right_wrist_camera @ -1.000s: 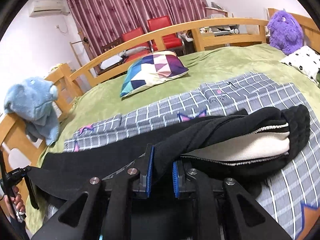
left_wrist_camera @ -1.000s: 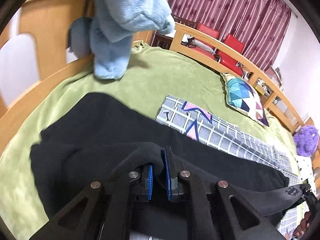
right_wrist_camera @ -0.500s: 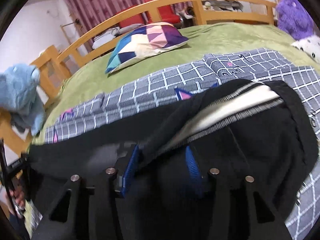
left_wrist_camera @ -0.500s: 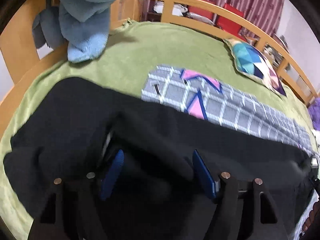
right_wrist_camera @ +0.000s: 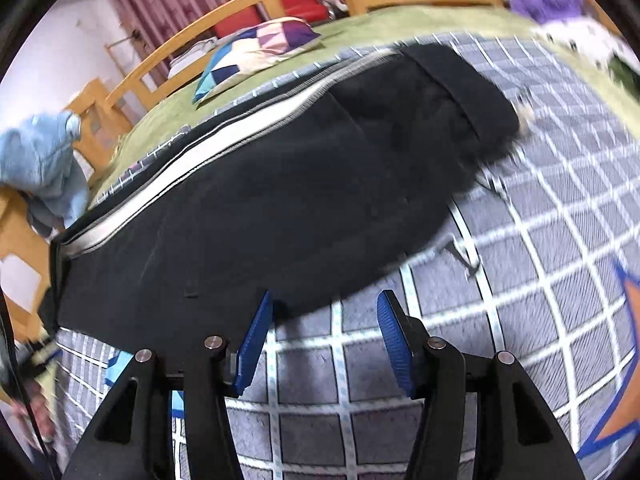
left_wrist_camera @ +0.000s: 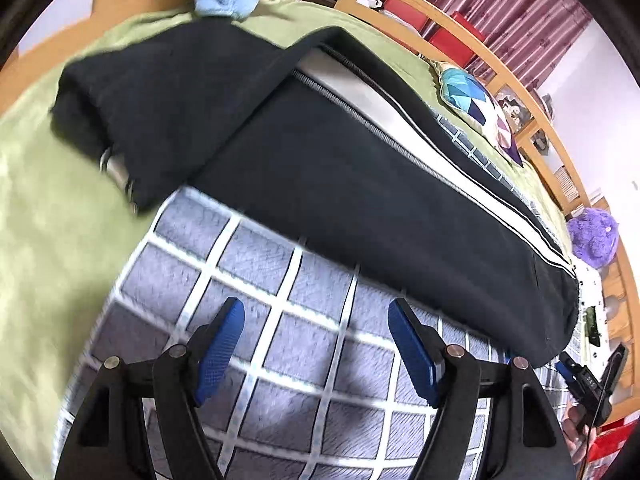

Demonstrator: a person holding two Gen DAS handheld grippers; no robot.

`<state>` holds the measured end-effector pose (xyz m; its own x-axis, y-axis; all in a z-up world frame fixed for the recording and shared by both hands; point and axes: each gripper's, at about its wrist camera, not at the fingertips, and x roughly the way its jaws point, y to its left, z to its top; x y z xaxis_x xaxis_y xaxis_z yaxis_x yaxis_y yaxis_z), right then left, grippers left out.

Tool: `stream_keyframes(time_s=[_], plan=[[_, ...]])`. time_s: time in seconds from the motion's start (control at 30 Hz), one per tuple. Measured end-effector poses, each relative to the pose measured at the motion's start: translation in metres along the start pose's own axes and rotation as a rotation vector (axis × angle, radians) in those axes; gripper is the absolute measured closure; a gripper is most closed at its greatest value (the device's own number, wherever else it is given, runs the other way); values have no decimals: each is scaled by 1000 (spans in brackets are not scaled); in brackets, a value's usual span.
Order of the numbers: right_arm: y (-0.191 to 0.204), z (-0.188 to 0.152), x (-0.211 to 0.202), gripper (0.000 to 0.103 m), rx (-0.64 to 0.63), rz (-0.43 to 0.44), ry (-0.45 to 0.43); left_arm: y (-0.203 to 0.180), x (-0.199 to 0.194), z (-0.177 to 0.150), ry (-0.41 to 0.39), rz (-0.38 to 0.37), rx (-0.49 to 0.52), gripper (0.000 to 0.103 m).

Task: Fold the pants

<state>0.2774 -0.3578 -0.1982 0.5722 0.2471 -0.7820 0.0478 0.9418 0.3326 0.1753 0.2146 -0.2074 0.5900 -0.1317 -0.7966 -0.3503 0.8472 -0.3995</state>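
The black pants (left_wrist_camera: 340,168) with a white side stripe lie folded lengthwise across a grey checked blanket (left_wrist_camera: 280,340). My left gripper (left_wrist_camera: 316,344) hovers open just in front of the pants' near edge, blue pads apart, nothing between them. In the right wrist view the same pants (right_wrist_camera: 280,184) stretch from left to upper right, waistband end at the right. My right gripper (right_wrist_camera: 324,340) has its jaws opening over the checked blanket (right_wrist_camera: 520,280), free of the cloth; its left pad is close to the pants' hem edge.
The green bedspread (left_wrist_camera: 48,208) lies under the blanket, ringed by a wooden bed rail (left_wrist_camera: 492,64). A patchwork cushion (right_wrist_camera: 256,52), a blue plush toy (right_wrist_camera: 40,160) and a purple plush toy (left_wrist_camera: 592,236) sit around the bed. Red chairs (right_wrist_camera: 240,24) stand behind.
Both grippers held the black cloth a second ago, then let it go and drew back and down. The pants now lie folded, with the white stripe on top.
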Motion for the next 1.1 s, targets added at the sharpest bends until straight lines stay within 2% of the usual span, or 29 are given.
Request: stream_keyframes(time_s=[0.13, 0.37, 0.57, 0.67, 0.7, 0.73, 0.77, 0.8, 0.9, 1.0, 1.1], plan=[[-6, -2, 7, 49, 53, 42, 0, 3, 2, 3, -35, -10, -18, 29], [-3, 20, 32, 46, 117, 83, -12, 15, 32, 44, -85, -47, -155, 29], [-15, 42, 53, 46, 227, 131, -65, 21, 56, 75, -147, -105, -275, 29], [-20, 55, 63, 46, 310, 153, -95, 18, 63, 86, -147, -113, -307, 32], [-18, 57, 65, 51, 325, 145, -97, 15, 64, 89, -145, -101, -304, 44], [-17, 60, 66, 73, 333, 125, -101, 13, 65, 93, -138, -68, -283, 55], [-15, 63, 65, 82, 329, 100, -112, 9, 65, 96, -137, -49, -254, 74], [-15, 66, 64, 87, 320, 101, -122, 4, 63, 100, -150, -32, -189, 83], [-13, 72, 43, 90, 297, 134, -190, -19, 44, 107, -189, 37, -36, 86], [2, 82, 8, 94, 225, 121, -244, -42, 15, 108, -230, 29, 17, 87], [6, 84, -35, 95, 181, 93, -284, -57, -20, 91, -239, 10, 57, 88]])
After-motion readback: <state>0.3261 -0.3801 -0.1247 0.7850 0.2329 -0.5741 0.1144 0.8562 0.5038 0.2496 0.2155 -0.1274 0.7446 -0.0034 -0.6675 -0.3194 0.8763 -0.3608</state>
